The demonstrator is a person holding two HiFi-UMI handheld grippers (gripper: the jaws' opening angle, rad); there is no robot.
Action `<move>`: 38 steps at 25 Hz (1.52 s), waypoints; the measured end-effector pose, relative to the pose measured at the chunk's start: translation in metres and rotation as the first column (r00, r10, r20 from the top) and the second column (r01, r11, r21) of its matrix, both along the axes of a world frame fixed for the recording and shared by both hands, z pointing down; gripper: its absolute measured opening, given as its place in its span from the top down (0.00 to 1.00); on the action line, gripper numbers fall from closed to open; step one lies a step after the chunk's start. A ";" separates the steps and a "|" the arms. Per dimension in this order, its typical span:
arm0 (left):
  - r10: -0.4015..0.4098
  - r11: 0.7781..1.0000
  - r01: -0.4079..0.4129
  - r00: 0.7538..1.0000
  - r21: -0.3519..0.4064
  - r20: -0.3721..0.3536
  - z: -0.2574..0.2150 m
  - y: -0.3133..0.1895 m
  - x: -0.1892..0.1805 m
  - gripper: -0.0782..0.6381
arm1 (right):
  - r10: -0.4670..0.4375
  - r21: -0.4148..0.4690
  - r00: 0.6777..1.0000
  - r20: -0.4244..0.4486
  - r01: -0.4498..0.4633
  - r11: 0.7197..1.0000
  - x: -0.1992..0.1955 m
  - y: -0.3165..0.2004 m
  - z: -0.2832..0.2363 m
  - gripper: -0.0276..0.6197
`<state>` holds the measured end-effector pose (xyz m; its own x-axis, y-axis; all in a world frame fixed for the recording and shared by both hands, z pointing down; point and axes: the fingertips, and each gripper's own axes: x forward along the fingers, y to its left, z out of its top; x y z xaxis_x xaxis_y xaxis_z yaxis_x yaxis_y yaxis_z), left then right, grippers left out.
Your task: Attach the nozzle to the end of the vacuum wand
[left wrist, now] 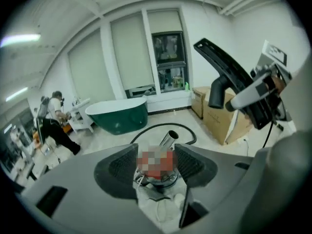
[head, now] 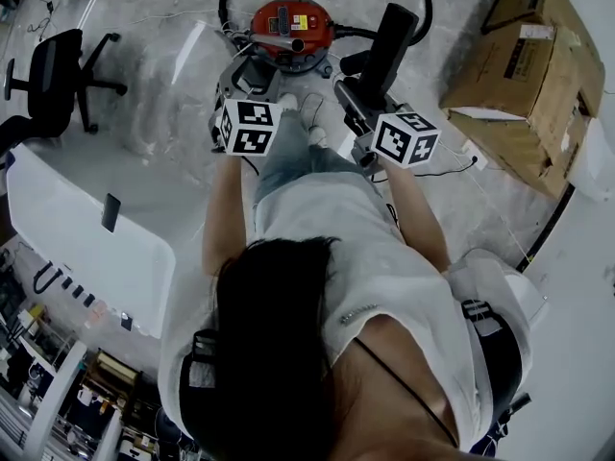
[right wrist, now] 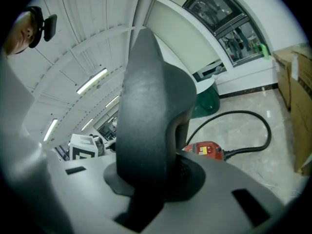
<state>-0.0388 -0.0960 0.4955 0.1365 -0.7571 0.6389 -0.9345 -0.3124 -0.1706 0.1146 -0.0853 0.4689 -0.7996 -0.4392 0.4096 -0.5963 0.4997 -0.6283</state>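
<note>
Right claw [right wrist: 155, 179] clamped on nozzle [right wrist: 146, 106]; left claw [left wrist: 157, 164] apart, wand [left wrist: 170, 139] tip showing in gap between jaws.

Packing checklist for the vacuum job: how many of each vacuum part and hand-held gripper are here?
Red canister vacuum: 1
Black nozzle: 1
Metal wand: 1
Black hose: 1
Hand-held gripper: 2, left and right
Total: 6

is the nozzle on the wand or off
Off. The nozzle is clamped in the right hand-held gripper, up and apart from the wand, whose metal end is bare.
</note>
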 end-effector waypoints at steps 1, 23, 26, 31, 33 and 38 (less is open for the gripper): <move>0.037 0.999 -0.037 0.998 -0.004 0.048 0.004 -0.004 0.000 0.58 | 0.001 -0.002 1.000 -0.003 -0.001 1.000 -0.001 -0.001 0.000 0.82; 0.496 0.868 -0.481 0.849 -0.124 0.180 0.096 -0.065 0.002 0.53 | 0.028 -0.016 1.000 -0.014 -0.028 0.999 -0.040 -0.024 0.002 0.82; 0.533 0.846 -0.516 0.825 -0.135 0.184 0.109 -0.070 0.005 0.53 | 0.038 -0.014 0.999 -0.018 -0.038 0.999 -0.042 -0.025 0.002 0.82; 0.589 0.808 -0.575 0.781 -0.130 0.208 0.121 -0.075 0.016 0.53 | 0.058 -0.037 0.998 -0.030 -0.059 0.998 -0.043 -0.028 0.009 0.82; 0.606 0.795 -0.593 0.762 -0.128 0.231 0.127 -0.078 0.017 0.53 | 0.057 -0.044 0.998 -0.035 -0.058 0.997 -0.046 -0.026 0.011 0.82; 0.661 0.748 -0.646 0.703 -0.153 0.263 0.143 -0.082 0.017 0.53 | 0.060 -0.066 0.997 -0.044 -0.063 0.996 -0.051 -0.026 0.019 0.82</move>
<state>-0.0217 -0.1785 0.6382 0.3947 -0.5162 0.7601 -0.4043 -0.8404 -0.3608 0.0638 -0.1112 0.4884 -0.7537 -0.4573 0.4720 -0.6508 0.4191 -0.6331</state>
